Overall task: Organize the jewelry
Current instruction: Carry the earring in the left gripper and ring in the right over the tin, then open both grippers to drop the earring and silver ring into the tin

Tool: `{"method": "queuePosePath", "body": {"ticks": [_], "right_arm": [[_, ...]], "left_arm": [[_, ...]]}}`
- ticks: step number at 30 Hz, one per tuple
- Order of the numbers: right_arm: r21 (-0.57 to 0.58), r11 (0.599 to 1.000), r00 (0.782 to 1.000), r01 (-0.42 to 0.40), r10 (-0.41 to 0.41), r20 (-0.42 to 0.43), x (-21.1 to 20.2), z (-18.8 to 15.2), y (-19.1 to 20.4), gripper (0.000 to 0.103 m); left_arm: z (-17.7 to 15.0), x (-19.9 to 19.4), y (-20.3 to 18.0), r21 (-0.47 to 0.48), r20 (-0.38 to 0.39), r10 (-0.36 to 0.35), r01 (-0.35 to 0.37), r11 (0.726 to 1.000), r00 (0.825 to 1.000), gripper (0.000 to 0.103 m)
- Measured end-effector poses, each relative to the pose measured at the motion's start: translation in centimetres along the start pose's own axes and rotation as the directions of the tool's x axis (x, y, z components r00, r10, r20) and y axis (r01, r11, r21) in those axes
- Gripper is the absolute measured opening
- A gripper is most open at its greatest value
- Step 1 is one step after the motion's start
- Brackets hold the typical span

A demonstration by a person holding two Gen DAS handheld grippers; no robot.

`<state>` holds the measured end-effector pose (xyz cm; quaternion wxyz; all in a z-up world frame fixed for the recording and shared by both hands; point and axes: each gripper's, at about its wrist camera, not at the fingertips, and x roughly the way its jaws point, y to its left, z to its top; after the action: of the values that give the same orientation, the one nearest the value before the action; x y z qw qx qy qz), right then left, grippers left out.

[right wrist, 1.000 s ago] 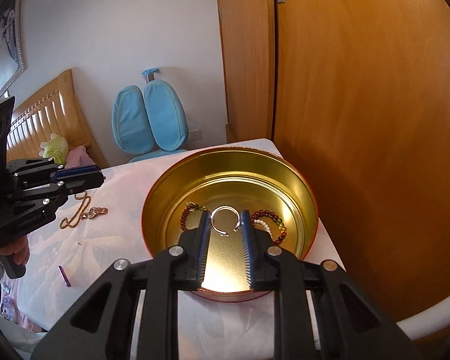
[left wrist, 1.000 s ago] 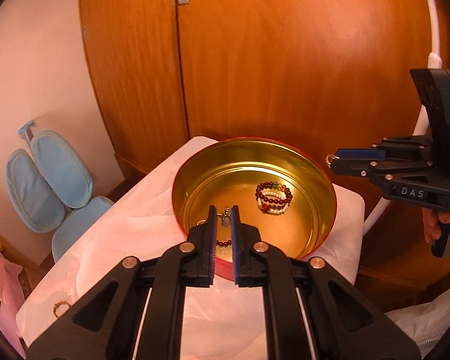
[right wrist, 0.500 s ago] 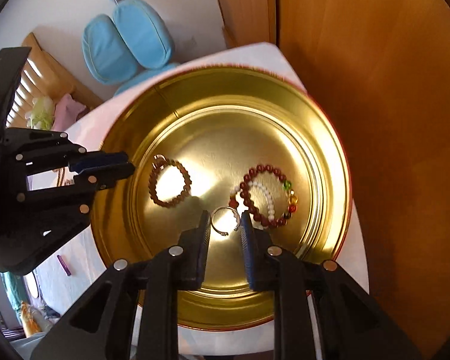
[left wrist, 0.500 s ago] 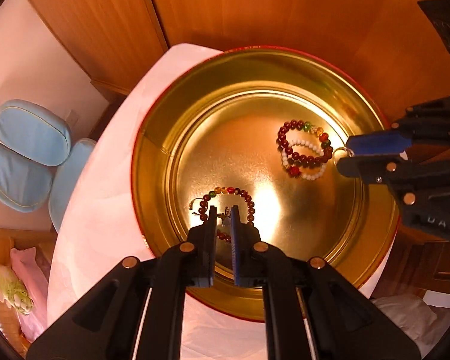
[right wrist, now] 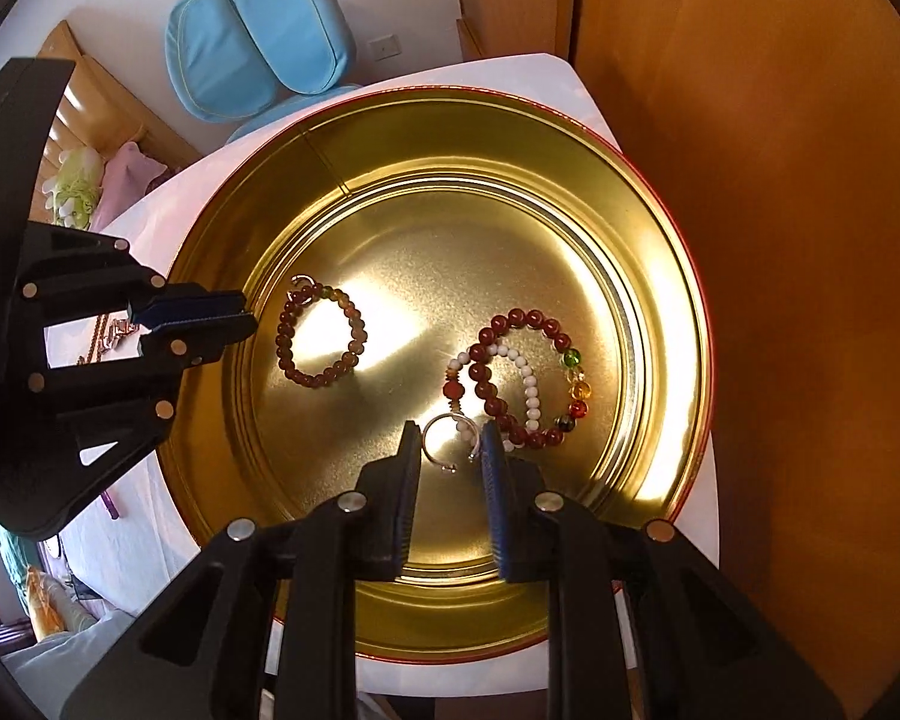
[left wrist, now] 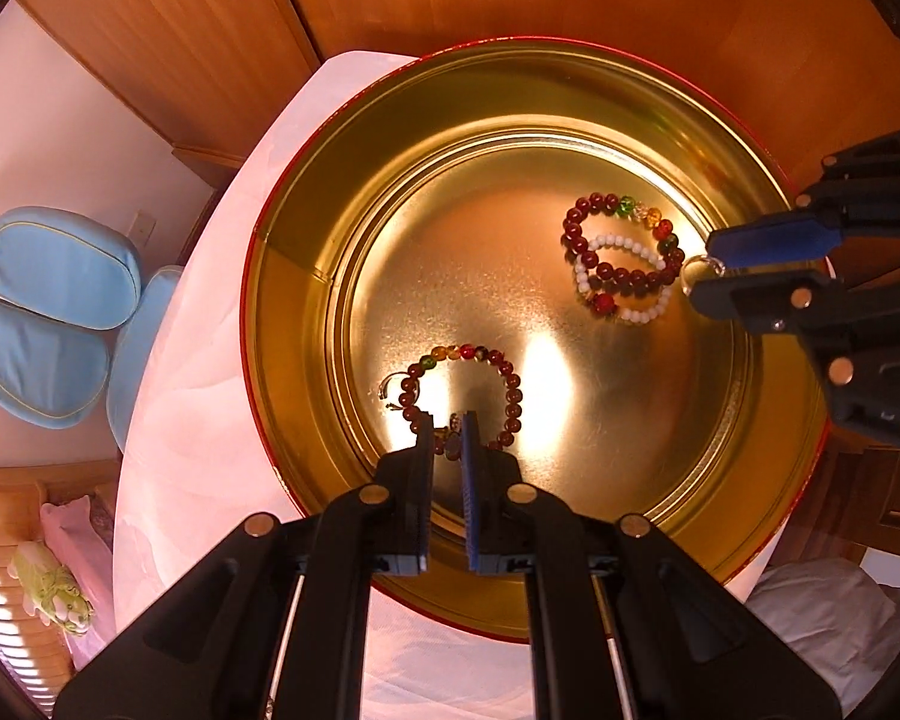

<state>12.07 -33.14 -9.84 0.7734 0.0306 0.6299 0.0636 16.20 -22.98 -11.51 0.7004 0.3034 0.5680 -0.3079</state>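
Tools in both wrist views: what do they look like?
Both are matte black plastic frames with triangular cut-outs and silver round fasteners. The left tool and right tool each carry flat blue finger pads. No sleeves or cables are visible.

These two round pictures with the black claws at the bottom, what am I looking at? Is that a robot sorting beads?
No robot: a person holds a two-finger gripper in each hand, and each carries a wide-angle camera looking along its fingers. One picture comes from the left gripper, the other from the right gripper, so each also sees the other from the side.

Both hang over a round gold tin on a white cloth. On its floor lie a dark red bead bracelet and, apart from it, a larger red bracelet overlapping a white bead bracelet.

The right gripper pinches a thin open silver ring. The left gripper's fingers are close together around a small charm at the dark bracelet's edge; whether they grip it I cannot tell.
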Motion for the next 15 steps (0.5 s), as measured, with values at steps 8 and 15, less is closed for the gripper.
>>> {"method": "queuePosePath", "body": {"ticks": [8,15], "right_arm": [[0.014,1.0,1.0,-0.012,0.012,-0.002,0.39,-0.09,0.02,0.022],[0.011,1.0,1.0,-0.008,0.008,0.027,0.08,-0.08,0.05,0.022]], "left_arm": [[0.1,0.34,-0.16,0.008,-0.008,-0.004,0.004,1.0,1.0,0.009],[0.01,0.44,-0.72,0.023,-0.008,-0.001,0.001,1.0,1.0,0.01]]}}
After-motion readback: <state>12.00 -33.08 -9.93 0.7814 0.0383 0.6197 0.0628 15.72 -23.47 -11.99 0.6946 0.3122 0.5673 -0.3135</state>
